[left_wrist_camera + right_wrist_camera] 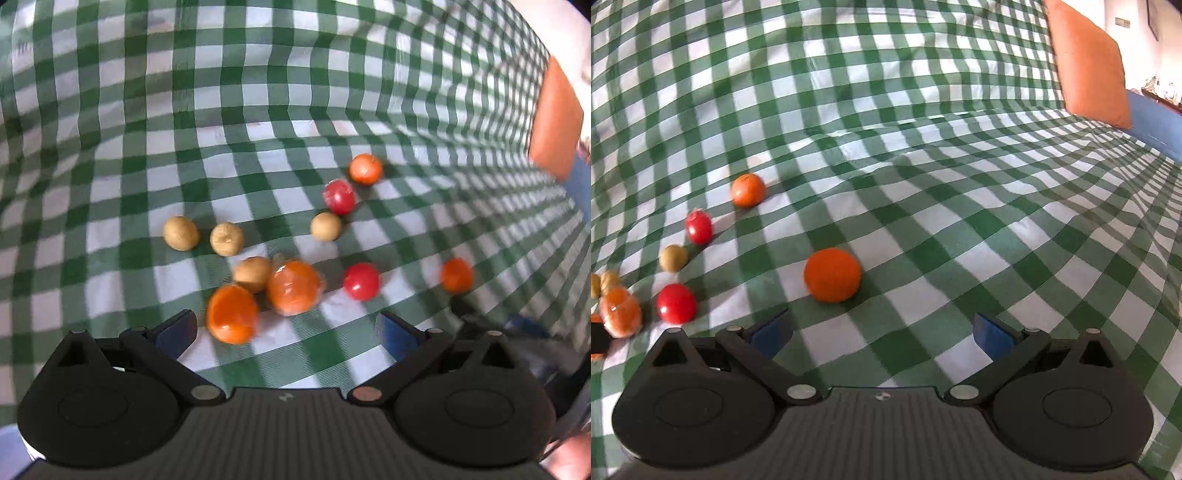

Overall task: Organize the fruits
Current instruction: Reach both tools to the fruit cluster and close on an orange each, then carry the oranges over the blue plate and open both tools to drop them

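Fruits lie scattered on a green-and-white checked cloth (pixel 258 110). In the left wrist view my left gripper (pixel 286 334) is open, and an orange (pixel 232 314) sits just inside its left finger. A wrapped orange (pixel 293 287) touches a tan fruit (pixel 252 274) beyond it. Two more tan fruits (pixel 181 233) lie to the left, another tan fruit (pixel 325 226) in the middle. Two red tomatoes (pixel 361 281) and two small oranges (pixel 365 169) lie to the right. My right gripper (pixel 882 334) is open, with an orange (pixel 832 275) just ahead of it.
An orange cushion (pixel 1089 62) leans at the far right, with a blue surface (pixel 1160 122) beside it. The cloth rises into a fold behind the fruits. The right wrist view shows bare cloth (pixel 997 221) to the right of the orange.
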`<state>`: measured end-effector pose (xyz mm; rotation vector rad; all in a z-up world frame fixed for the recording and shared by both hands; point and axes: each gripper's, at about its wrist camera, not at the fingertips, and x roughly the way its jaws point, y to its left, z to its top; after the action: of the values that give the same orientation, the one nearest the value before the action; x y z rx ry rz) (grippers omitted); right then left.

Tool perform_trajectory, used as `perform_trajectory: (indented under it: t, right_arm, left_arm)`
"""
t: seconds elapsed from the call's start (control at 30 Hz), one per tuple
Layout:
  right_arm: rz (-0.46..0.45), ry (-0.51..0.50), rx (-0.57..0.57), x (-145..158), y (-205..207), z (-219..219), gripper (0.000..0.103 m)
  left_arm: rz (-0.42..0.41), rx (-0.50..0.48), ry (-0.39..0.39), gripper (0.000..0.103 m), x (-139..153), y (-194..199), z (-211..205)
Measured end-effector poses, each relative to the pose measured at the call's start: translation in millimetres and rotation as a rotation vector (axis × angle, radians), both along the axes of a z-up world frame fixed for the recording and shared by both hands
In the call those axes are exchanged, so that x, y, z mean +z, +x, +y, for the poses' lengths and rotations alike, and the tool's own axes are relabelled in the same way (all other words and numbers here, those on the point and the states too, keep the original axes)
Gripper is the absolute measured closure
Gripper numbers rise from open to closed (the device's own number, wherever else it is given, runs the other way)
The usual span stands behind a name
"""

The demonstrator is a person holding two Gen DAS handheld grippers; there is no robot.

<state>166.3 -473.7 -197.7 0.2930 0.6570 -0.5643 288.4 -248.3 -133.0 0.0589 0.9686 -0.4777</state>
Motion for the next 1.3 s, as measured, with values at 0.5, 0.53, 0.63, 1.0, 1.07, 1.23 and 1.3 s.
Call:
perform_trajectory:
  t: [0.5, 0.53, 0.63, 1.0, 1.07, 1.23, 1.3]
  right_arm:
    - [-0.012, -0.049, 0.088, 1.1, 17.6, 4.8, 0.001]
    - [-0.013, -0.057, 0.091, 1.4, 19.9, 6.2, 0.001]
    - [-0.008, -0.057, 0.094, -0.8, 28.5, 8.4, 0.001]
    - [-0.053, -0.056, 0.206, -1.3, 36.0, 14.9, 0.065]
    - [-0.061, -0.054, 0.187, -0.5, 34.0, 11.8, 0.065]
    - [-0.089, -0.080, 0.149, 20.3, 14.7, 12.0, 0.065]
    - [-0.101, -0.079, 0.160, 35.4, 3.0, 18.1, 0.065]
  left_arm:
    - [-0.015, 0.132, 0.151, 0.001, -17.7, 21.2, 22.4]
    - [-0.007, 0.133, 0.155, 0.001, -20.9, 25.1, 21.7]
    - [0.002, 0.113, 0.209, 0.007, -32.1, 30.3, 15.1]
    - [-0.095, 0.019, 0.177, 0.065, -22.9, 12.3, -1.0]
    - [-0.120, 0.013, 0.174, 0.065, -13.3, 2.0, -0.2]
    - [-0.117, 0.015, 0.108, 0.065, 18.1, -29.7, 11.0]
    - [-0.118, 0.023, 0.093, 0.065, 32.4, -46.9, 21.9]
